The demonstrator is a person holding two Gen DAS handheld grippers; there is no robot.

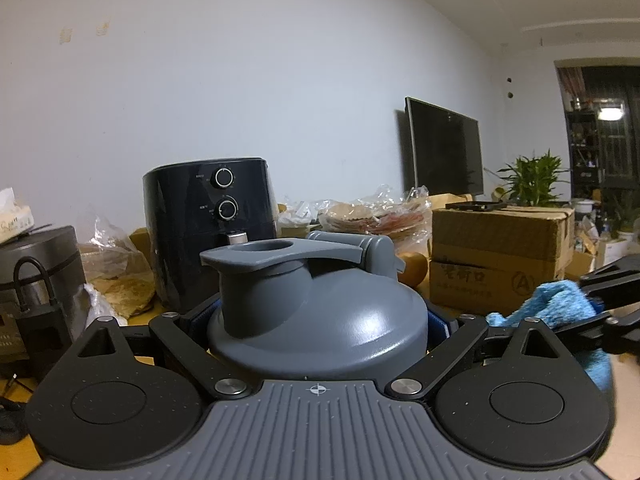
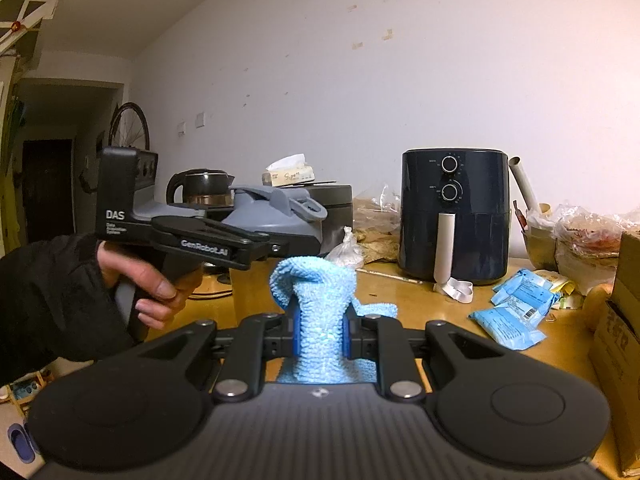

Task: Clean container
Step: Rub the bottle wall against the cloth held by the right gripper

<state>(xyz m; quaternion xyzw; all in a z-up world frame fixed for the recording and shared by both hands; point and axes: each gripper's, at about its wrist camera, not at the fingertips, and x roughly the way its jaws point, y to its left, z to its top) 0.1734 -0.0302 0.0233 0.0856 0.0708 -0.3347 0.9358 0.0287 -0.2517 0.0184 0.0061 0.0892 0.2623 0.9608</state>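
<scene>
Gripping level, the left gripper (image 1: 318, 320) clamps the grey container (image 1: 320, 304); right gripper (image 2: 320, 336) pinches a blue cloth (image 2: 316, 300), air fryer (image 2: 454, 216) behind.

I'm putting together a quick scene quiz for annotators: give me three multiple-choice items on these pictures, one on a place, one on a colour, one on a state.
1. Where does the dark two-dial air fryer stand?
A. on the wooden table
B. on the floor
C. on a cardboard box

2. What colour is the fluffy cloth?
A. red
B. light blue
C. white

3. What is the right claw doing?
A. open, empty
B. shut on the cloth
C. shut on a spoon

Answers: 1 A, its base rests on the tabletop by the wall. 2 B, it is light blue in both views. 3 B, the cloth is pinched between the blue pads.
</scene>
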